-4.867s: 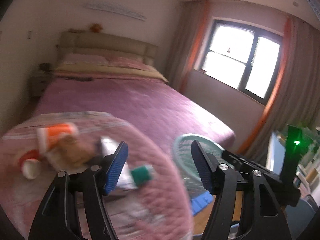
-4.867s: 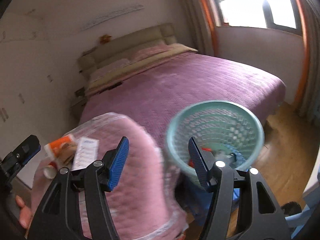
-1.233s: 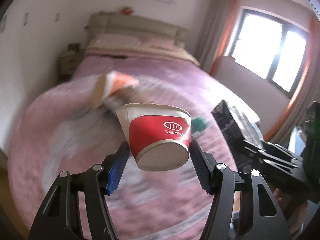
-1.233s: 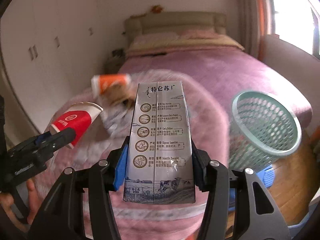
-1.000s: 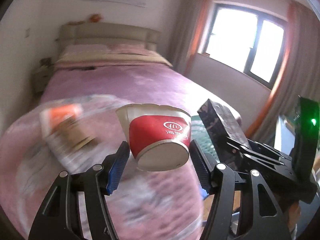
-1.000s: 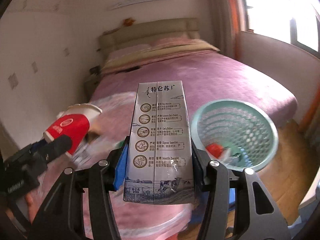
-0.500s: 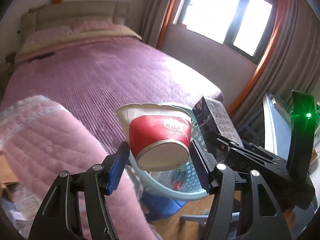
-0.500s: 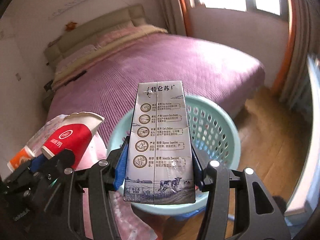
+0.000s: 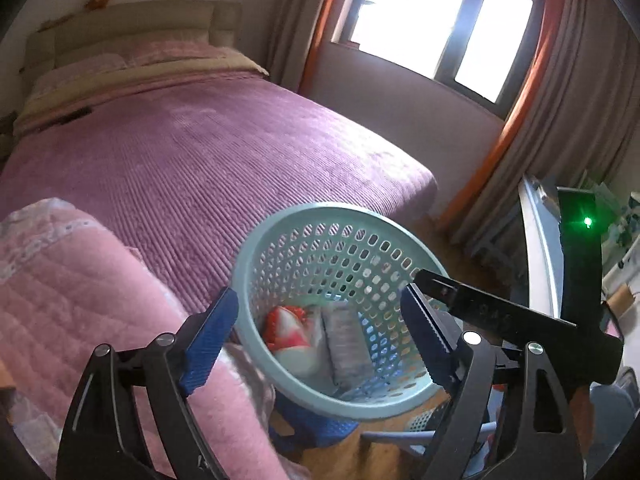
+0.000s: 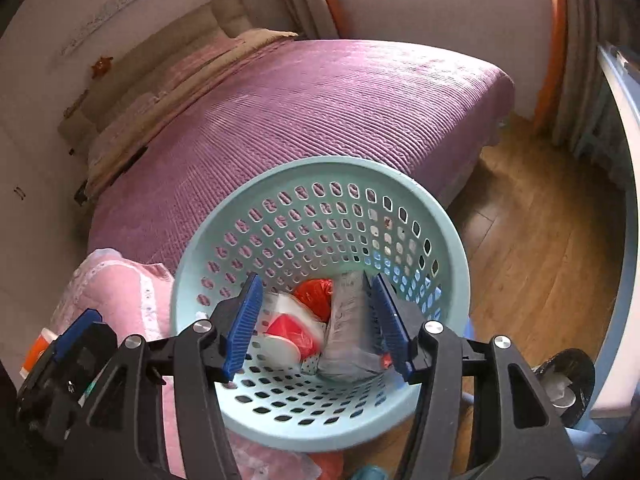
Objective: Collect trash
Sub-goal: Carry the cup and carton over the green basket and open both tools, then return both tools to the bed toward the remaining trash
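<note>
A pale green perforated basket (image 9: 280, 240) (image 10: 452, 248) stands on the floor by the bed. Inside it lie a red-and-white paper cup (image 9: 290, 334) (image 10: 294, 334) and a grey milk carton (image 9: 346, 344) (image 10: 348, 336). My left gripper (image 9: 316, 340) is open and empty above the basket's near rim. My right gripper (image 10: 316, 324) is open and empty right over the basket's mouth. The right gripper's black body (image 9: 512, 316) shows at the right of the left wrist view.
A purple-covered bed (image 9: 208, 152) lies behind the basket. A pink quilted surface (image 9: 72, 304) sits at the left, with an orange-and-white cup (image 10: 38, 350) at its edge. A blue stool (image 9: 316, 426) sits under the basket. Wooden floor (image 10: 532, 248) and a white table edge (image 10: 624, 128) are at right.
Both grippers opened over the basket. The red cup left my left gripper and the milk carton left my right gripper; both now lie inside the basket.
</note>
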The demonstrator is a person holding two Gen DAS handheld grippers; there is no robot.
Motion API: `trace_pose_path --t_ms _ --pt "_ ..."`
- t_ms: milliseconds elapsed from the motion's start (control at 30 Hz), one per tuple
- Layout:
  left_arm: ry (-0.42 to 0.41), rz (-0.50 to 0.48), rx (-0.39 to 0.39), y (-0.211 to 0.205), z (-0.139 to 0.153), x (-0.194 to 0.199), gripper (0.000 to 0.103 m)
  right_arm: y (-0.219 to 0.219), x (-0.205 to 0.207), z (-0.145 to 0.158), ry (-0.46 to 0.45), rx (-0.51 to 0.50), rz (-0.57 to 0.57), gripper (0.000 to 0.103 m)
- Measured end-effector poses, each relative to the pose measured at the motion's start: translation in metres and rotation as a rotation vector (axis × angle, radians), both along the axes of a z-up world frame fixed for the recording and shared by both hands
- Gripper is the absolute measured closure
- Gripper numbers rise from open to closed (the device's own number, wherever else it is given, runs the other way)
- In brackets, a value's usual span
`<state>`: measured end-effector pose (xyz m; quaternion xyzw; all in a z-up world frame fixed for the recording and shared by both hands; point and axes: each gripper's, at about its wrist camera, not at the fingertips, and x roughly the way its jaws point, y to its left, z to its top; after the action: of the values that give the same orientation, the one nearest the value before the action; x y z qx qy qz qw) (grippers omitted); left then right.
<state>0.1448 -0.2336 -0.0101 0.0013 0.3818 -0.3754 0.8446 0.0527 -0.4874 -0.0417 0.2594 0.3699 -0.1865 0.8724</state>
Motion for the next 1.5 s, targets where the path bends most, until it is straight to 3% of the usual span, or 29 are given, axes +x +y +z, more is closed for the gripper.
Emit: trace_pose_path --t_ms 300,600,800,1067,1333,1500 --pt "-0.062 0.043 -0.079 0.06 0.033 -0.035 0.022 0.055 -0.023 0.035 -0.068 -0.086 0.085 0.049" --pt "-0.127 0.201 -0.157 0.162 0.063 -0.062 0.022 0.132 -0.037 0.055 -0.144 -0.102 0.22 0.049" --pt "-0.173 0.341 -0.154 0.232 0.072 -0.072 0.022 0.183 -0.028 0.051 -0.139 -0.14 0.313 0.049" --pt "-0.169 0.52 -0.095 0.317 0.063 -0.047 0.023 0.258 -0.009 0.04 -0.131 -0.248 0.455 0.049" --pt "-0.139 0.497 0.055 0.349 0.032 0.007 0.016 0.282 0.023 0.008 -0.071 -0.271 0.47 0.042" --pt "-0.148 0.495 0.094 0.35 0.022 0.028 0.016 0.285 0.037 -0.004 -0.034 -0.261 0.474 0.042"
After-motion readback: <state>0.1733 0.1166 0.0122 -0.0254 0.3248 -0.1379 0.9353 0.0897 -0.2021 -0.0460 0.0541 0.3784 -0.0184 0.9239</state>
